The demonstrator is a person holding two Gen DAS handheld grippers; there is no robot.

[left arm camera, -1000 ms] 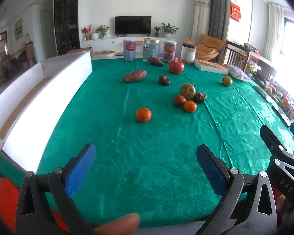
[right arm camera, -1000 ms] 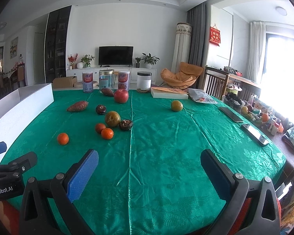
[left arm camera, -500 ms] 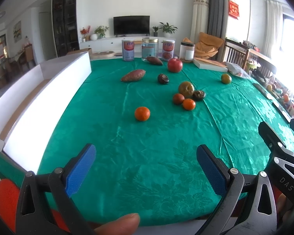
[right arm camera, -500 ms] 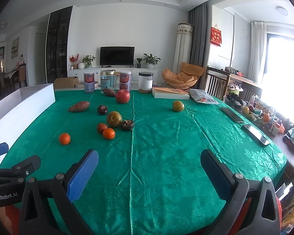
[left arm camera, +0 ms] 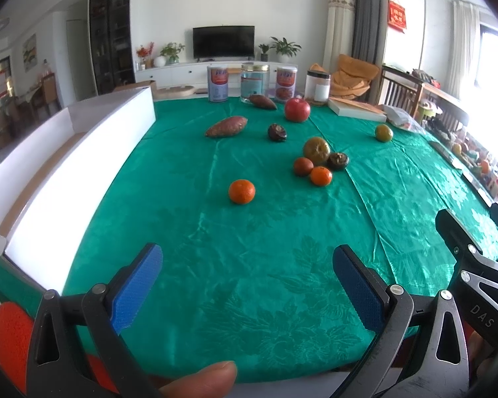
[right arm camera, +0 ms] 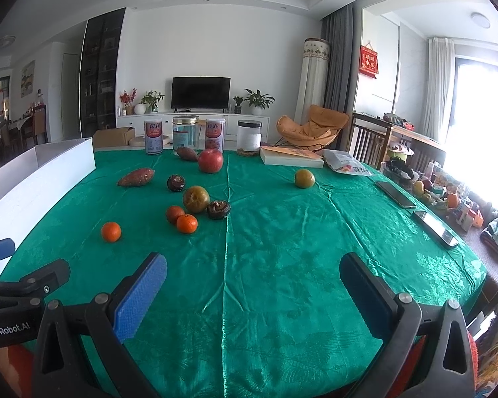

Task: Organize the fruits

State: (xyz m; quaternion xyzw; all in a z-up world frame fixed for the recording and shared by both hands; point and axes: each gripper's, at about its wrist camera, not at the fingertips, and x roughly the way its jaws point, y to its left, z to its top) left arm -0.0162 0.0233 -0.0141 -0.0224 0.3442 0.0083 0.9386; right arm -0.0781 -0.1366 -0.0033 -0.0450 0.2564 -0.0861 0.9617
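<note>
Grippers are hovering with jaws spread wide and empty: left gripper point(left arm camera: 247, 285), right gripper point(right arm camera: 252, 292). Nearest tangerine point(left arm camera: 241, 191) is sitting mid-frame, straight ahead of the left one, white box point(left arm camera: 66, 165) flanking at left edge.

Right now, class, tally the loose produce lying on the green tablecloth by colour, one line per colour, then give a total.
Bright orange: 2
Dark reddish-orange: 1
Red: 1
Greenish-yellow: 2
Dark brown, wrinkled: 2
Reddish-brown sweet potatoes: 2
Total: 10
</note>
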